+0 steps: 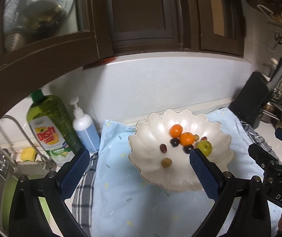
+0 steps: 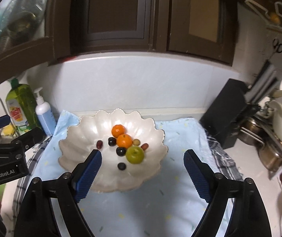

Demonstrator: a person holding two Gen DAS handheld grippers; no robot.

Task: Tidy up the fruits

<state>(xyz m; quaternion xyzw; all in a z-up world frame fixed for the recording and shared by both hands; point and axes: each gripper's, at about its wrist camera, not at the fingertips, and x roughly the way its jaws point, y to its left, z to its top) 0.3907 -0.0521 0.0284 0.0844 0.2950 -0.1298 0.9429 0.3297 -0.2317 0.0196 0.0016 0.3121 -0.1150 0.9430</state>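
A white scalloped bowl (image 1: 152,130) (image 2: 77,134) stands on a light blue cloth (image 1: 121,197) (image 2: 160,197). It holds two oranges (image 1: 176,129) (image 2: 124,140), a green apple (image 1: 205,146) (image 2: 134,154), dark plums (image 1: 174,142) (image 2: 120,151) and several small grapes (image 1: 163,148) (image 2: 99,144). My left gripper (image 1: 140,167) is open and empty, hovering in front of the bowl. My right gripper (image 2: 143,169) is open and empty above the bowl's near edge. Each gripper shows at the side of the other's view.
A green dish soap bottle (image 1: 50,126) (image 2: 20,108) and a white pump bottle (image 1: 84,126) (image 2: 44,114) stand at the left by the sink tap (image 1: 12,138). A black knife block (image 1: 253,100) (image 2: 226,110) and pots stand at the right. Dark cabinets hang above.
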